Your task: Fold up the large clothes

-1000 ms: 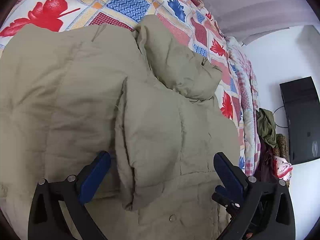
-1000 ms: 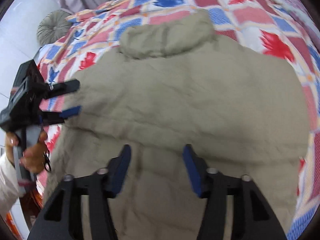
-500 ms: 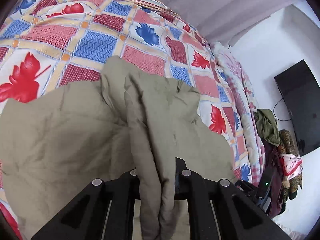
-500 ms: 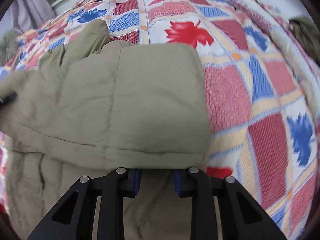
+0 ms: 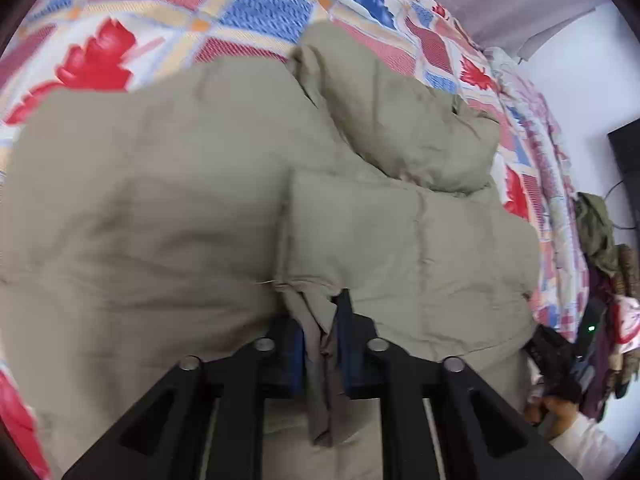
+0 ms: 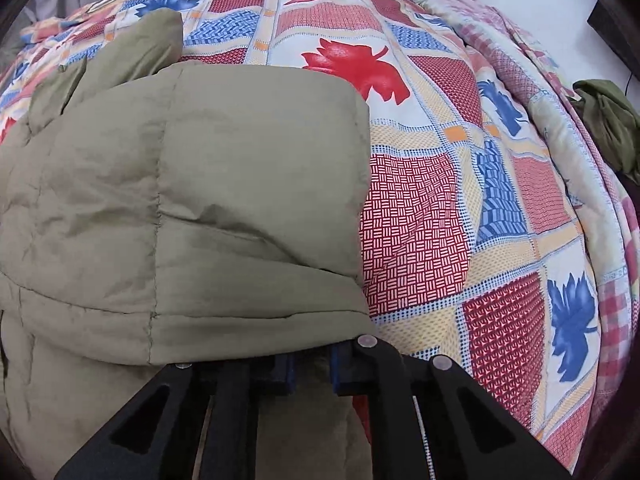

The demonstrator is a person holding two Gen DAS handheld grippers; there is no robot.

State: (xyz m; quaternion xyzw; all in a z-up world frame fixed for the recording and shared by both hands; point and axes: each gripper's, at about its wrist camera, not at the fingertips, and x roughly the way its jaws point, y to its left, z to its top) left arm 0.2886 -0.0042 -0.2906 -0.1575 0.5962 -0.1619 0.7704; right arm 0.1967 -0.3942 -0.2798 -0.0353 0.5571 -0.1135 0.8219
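Note:
A large khaki padded jacket [image 5: 168,208] lies on a patterned bedspread [image 5: 260,12]; its hood [image 5: 404,124] bulges at the far side. My left gripper [image 5: 320,344] is shut on a bunched fold of the jacket's hem and holds it up over the body. In the right wrist view the jacket [image 6: 192,184] fills the left half. My right gripper [image 6: 312,364] is shut on the jacket's edge, with a folded flap draped over the fingers and hiding their tips.
The bedspread [image 6: 460,220] has red and blue leaf squares. A rolled quilt [image 6: 580,128] lies along the bed's right edge. A heap of clothes [image 5: 600,240] and a black screen [image 5: 626,160] stand by the white wall. The other hand [image 5: 560,408] shows at the lower right.
Both grippers closed on the jacket's edge and lifted it. The left one has since carried its fold lower over the jacket body; the right one holds its flap in much the same place.

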